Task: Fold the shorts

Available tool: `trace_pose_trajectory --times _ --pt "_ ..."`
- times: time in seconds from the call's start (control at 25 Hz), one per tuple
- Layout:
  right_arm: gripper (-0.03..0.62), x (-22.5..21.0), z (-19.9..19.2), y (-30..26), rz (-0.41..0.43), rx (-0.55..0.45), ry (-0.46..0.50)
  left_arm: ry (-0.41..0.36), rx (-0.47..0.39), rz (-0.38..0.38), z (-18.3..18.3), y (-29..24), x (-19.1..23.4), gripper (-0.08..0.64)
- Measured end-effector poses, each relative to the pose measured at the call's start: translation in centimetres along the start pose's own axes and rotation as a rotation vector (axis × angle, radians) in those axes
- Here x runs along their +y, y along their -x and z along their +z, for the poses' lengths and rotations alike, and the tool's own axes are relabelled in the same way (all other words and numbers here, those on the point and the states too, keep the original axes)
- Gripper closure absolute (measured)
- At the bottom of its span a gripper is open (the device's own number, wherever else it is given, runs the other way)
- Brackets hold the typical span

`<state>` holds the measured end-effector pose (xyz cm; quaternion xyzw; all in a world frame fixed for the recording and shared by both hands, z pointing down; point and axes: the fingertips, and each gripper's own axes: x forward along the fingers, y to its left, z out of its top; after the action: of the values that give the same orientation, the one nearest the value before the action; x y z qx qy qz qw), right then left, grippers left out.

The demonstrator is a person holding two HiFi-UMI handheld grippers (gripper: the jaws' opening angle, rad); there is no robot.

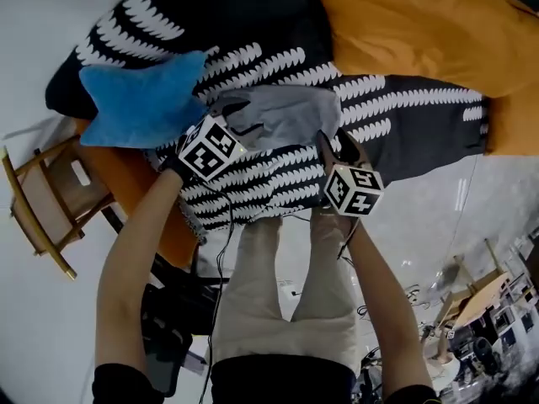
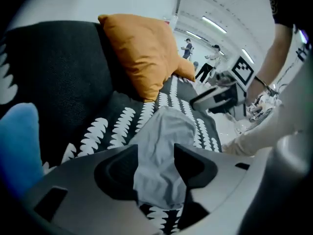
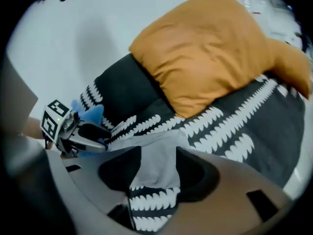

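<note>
- Your left gripper (image 2: 156, 151) points steeply down at the sofa. Its jaws stand released, and grey cloth shows in the gap without either pad pressing on it.
- Your right gripper (image 3: 159, 153) points down in the same way, jaws parted and gripping nothing. The gap shows cloth at its far end and patterned cover nearer.
- The shorts (image 1: 286, 114) lie just beyond both pairs of jaws as a compact grey bundle, with one gripper at each end. Neither gripper holds them, so they rest on their own weight. This spacing probably lets each gripper take an end for a fold.
- The sofa cover (image 1: 278, 175), black with white leaf-like marks, spreads under and around the jaws. It gives the shorts a broad, soft bed to lie flat on.
- A blue cushion (image 1: 143, 103) sits beside the left jaws, on the side away from the shorts and out of the working patch.
- An orange cushion (image 1: 421, 32) leans well beyond the right jaws, against the sofa back, clear of the folding.
</note>
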<state>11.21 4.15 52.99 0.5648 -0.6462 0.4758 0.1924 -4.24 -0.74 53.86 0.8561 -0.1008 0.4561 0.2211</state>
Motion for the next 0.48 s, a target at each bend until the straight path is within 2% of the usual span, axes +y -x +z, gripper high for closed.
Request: trace_pose_trajectory --times 0.04,0.12,0.2,0.28,0.4,0.48 --pt "0.342 -0.2 -1.3 0.2 -0.049 -0.021 -0.128 0.01 0.028 -0.031 0.7 -0.6 0.8 0.32" --pt "0.33 -0.2 -4.8 0.4 -0.145 -0.031 -0.373 0.04 0.082 -0.057 1.9 -2.3 2.7 0.318" --pt "0.334 1.1 -7.4 -0.1 -0.165 -0.015 -0.588 0.044 0.142 -0.059 2.7 -4.3 3.9 0.316" --pt "0.351 2.5 -7.8 -1.0 -0.151 -0.015 -0.71 0.011 0.213 -0.081 3.0 -6.5 3.9 0.316" --pt "0.404 2.8 -8.0 -3.4 -0.186 -0.053 -0.858 -0.082 0.309 -0.141 2.9 -9.0 3.3 0.323" --pt "0.413 2.2 -9.0 -4.5 -0.188 -0.054 -0.951 -0.133 0.359 -0.181 2.5 -10.6 2.3 0.363"
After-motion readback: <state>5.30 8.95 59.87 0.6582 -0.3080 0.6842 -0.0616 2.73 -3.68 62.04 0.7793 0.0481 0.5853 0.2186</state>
